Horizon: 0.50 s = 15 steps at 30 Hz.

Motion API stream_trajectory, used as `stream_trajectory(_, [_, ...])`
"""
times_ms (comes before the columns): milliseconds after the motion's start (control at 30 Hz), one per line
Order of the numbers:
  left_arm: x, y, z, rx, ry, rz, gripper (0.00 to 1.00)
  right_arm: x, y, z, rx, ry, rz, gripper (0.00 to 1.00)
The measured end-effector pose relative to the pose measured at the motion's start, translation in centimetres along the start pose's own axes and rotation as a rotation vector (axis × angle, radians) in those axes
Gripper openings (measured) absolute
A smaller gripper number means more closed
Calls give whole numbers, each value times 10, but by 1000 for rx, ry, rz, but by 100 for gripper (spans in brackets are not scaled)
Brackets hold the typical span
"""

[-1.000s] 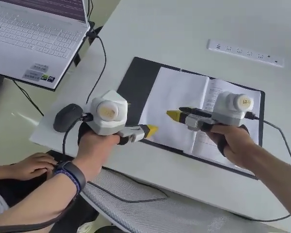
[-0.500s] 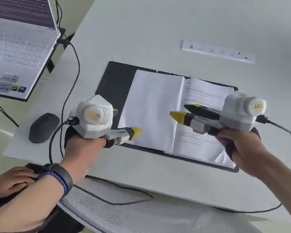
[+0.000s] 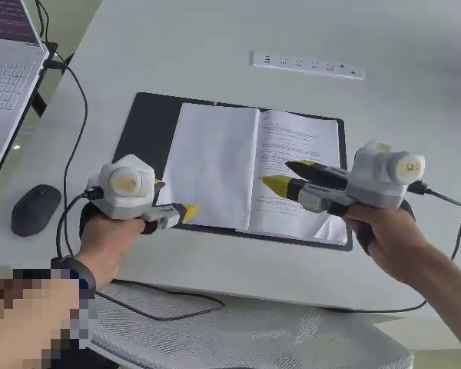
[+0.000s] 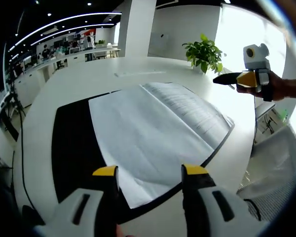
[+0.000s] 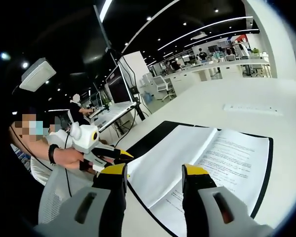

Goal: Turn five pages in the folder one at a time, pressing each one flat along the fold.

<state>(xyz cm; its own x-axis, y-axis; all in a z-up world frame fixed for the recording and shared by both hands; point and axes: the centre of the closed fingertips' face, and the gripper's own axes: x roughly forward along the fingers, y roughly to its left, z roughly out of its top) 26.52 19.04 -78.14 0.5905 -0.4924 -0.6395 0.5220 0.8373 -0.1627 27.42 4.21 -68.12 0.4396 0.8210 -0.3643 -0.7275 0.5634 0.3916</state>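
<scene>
Both tools are held up over an open black folder that lies flat on the white desk. The left tool, white-bodied with yellow-tipped jaws, hovers at the near left edge of the folder. Its own view shows the jaws well apart with nothing between them, and the near edge of the blank white left-hand page just beyond the tips.

The right tool is over the printed right-hand page, its tips pointing toward the fold. Its jaws also stand apart and empty. I cannot tell whether the lower tip touches the paper. From that side the folder spreads out ahead, with the left tool at its near corner.

Beyond the folder lies a white power strip. Off to the left sit a dark computer mouse with its black cable and the corner of a silver laptop. A green potted plant stands at the far end of the desk.
</scene>
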Motion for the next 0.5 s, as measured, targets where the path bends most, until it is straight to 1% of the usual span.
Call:
stream_trajectory(100, [2, 0, -3, 0, 7, -1, 47, -8, -1, -5, -5, 9, -9, 43])
stream_trajectory(233, [4, 0, -4, -7, 10, -1, 42, -15, -1, -6, 1, 4, -16, 42])
stream_trajectory(367, [5, 2, -8, -6, 18, 4, 38, -17, 0, -8, -8, 11, -16, 41])
stream_trajectory(500, [4, 5, -15, -11, 31, 19, 34, -19, 2, -9, -6, 10, -17, 41])
